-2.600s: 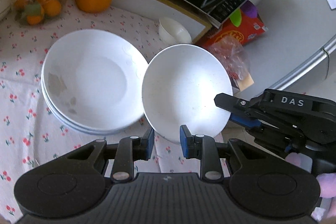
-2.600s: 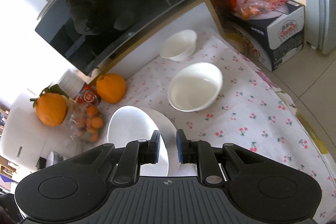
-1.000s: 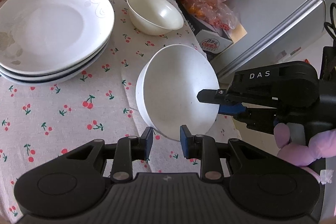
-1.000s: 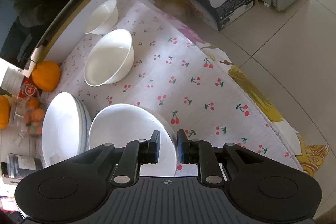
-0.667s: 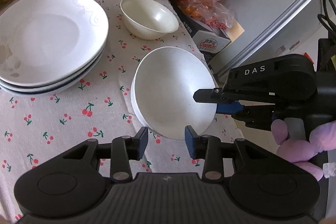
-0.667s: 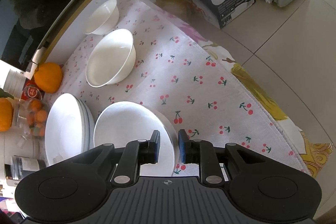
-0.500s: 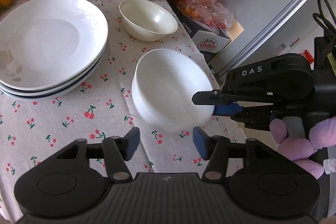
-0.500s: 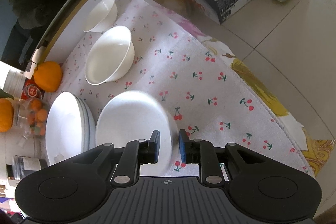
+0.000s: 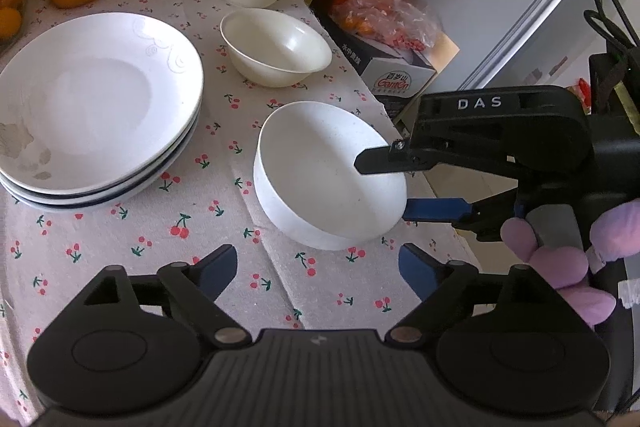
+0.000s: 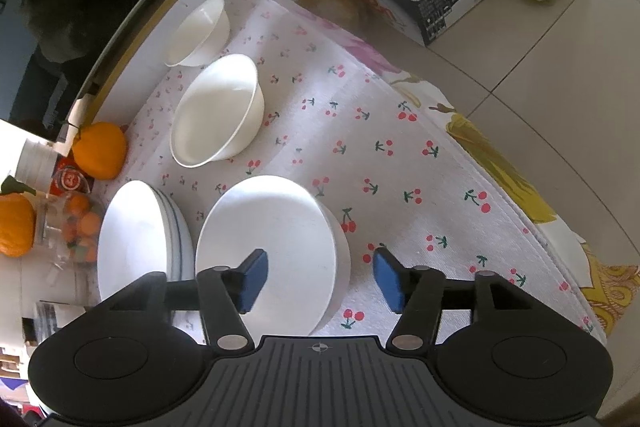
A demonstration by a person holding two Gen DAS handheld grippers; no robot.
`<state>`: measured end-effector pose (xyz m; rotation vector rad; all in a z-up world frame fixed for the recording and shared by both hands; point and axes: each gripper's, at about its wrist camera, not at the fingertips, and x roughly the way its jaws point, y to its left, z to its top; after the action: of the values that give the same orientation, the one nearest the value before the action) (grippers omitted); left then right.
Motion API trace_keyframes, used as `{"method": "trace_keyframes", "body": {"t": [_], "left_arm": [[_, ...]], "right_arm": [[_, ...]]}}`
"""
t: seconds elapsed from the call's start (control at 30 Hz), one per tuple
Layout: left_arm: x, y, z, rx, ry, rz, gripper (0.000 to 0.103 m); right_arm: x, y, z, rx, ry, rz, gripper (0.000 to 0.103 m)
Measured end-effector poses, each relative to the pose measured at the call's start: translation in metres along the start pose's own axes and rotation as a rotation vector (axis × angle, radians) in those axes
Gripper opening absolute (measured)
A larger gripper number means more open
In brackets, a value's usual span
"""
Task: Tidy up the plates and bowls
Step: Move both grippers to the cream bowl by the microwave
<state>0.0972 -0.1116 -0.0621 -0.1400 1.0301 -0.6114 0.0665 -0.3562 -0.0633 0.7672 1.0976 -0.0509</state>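
Left wrist view: the left gripper is spread wide and empty at lower centre. A white bowl sits mid-frame on the cherry-print tablecloth. The right gripper enters from the right, its fingers straddling the bowl's rim, apart. The plate stack is cut off at the left edge.

Right wrist view: the right gripper gapes, gripping nothing; its left finger hides part of the bowl.
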Motion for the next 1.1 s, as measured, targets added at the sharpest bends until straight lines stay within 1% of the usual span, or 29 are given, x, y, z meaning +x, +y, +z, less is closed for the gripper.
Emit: {"method": "trace_keyframes", "body": {"t": [0.13, 0.37, 0.53, 0.6, 0.73, 0.83, 0.97, 1.1], "left_arm": [[-0.006, 0.0, 0.002, 0.018, -0.008, 0.014, 0.09], [-0.017, -0.003, 0.009, 0.056, -0.039, 0.032, 0.094], [-0.025, 0.001, 0.018, 0.047, -0.087, 0.06, 0.097], [-0.027, 0.004, 0.023, 0.036, -0.111, 0.083, 0.099], [-0.026, 0.011, 0.04, 0.024, -0.134, 0.131, 0.099], [-0.028, 0.017, 0.054, 0.015, -0.166, 0.167, 0.1], [-0.028, 0.026, 0.074, -0.013, -0.209, 0.212, 0.101], [-0.025, 0.029, 0.088, 0.008, -0.243, 0.252, 0.102]], "right_arm": [[-0.003, 0.002, 0.002, -0.011, -0.018, 0.013, 0.068], [-0.009, 0.003, 0.008, -0.027, -0.056, 0.035, 0.072], [-0.011, 0.006, 0.014, -0.033, -0.091, 0.066, 0.075], [-0.012, 0.009, 0.018, -0.044, -0.116, 0.075, 0.075], [-0.012, 0.015, 0.025, -0.067, -0.166, 0.091, 0.076], [-0.011, 0.02, 0.031, -0.082, -0.186, 0.107, 0.08], [-0.009, 0.026, 0.038, -0.092, -0.205, 0.129, 0.082], [-0.007, 0.026, 0.045, -0.06, -0.235, 0.147, 0.088]]}}
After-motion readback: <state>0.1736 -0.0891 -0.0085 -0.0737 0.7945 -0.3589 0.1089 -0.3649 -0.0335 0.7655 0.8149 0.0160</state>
